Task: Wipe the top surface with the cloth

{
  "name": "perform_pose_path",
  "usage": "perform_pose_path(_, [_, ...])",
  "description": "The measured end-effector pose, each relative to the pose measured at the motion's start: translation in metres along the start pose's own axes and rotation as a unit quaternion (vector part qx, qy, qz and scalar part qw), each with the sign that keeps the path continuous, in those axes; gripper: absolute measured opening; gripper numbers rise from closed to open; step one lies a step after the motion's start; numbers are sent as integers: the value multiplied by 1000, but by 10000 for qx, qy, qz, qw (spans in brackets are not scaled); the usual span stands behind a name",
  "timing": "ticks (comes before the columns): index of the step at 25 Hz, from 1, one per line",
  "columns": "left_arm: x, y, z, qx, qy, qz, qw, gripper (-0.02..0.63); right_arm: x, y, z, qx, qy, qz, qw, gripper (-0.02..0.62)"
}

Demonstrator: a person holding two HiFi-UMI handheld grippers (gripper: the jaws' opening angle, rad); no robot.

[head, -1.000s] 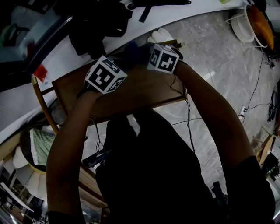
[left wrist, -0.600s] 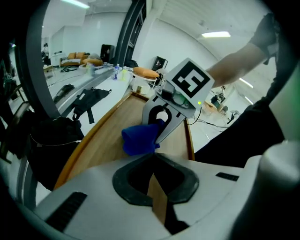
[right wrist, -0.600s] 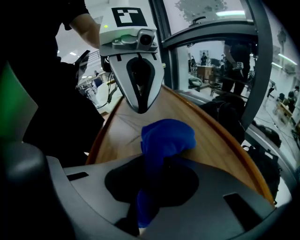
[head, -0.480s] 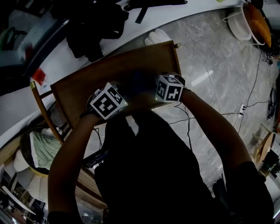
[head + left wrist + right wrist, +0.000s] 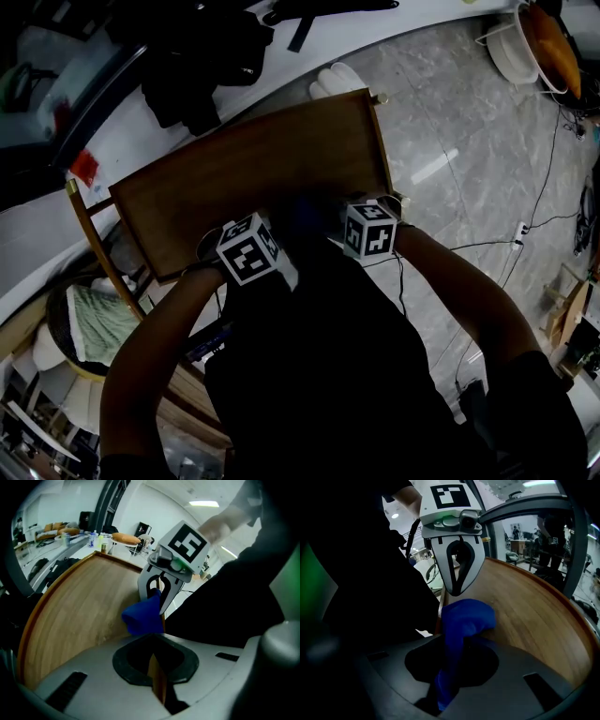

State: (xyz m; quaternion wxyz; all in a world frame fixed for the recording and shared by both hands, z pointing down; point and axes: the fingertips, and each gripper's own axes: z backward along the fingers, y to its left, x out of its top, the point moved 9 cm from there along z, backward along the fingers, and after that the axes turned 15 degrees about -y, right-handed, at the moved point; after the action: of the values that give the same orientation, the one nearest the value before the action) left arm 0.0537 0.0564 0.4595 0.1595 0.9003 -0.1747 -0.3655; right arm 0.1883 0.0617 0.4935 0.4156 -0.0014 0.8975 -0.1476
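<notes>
The brown wooden table top (image 5: 244, 173) with its raised rim fills the middle of the head view. Both grippers sit at its near edge, close to my body. A blue cloth (image 5: 466, 618) lies bunched on the wood (image 5: 534, 606) and runs down into my right gripper (image 5: 449, 679), which is shut on it. My left gripper (image 5: 457, 591) faces it with fingertips together, just above the cloth, nothing seen between them. In the left gripper view the cloth (image 5: 143, 616) hangs at the right gripper's fingers (image 5: 149, 584). The marker cubes (image 5: 251, 249) (image 5: 368, 230) hide most of the cloth from above.
A white counter (image 5: 112, 131) with dark bags (image 5: 202, 56) runs along the table's far side. Grey marble floor (image 5: 469, 141) with cables lies to the right, a white basin (image 5: 525, 52) at top right. A wicker basket (image 5: 80, 319) and wooden frame (image 5: 89, 225) stand at left.
Both grippers and the blue cloth have slid from the table's far edge across the wood to its near edge, toward my body.
</notes>
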Motion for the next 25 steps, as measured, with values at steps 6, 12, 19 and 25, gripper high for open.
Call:
perform_pose_path(6, [19, 2, -2, -53, -99, -261, 9996, 9, 12, -18, 14, -74, -372, -33, 9993, 63])
perform_pose_path(12, [79, 59, 35, 586, -650, -436, 9952, 9, 47, -94, 73, -988, -386, 685, 9920, 63])
perform_pose_path(19, [110, 124, 50, 1280, -943, -447, 9863, 9, 38, -173, 97, -1689, -108, 712, 9830, 63])
perform_pose_path(25, [101, 133, 32, 1265, -803, -336, 9881, 9, 27, -194, 87, -1707, 139, 779, 9821, 63])
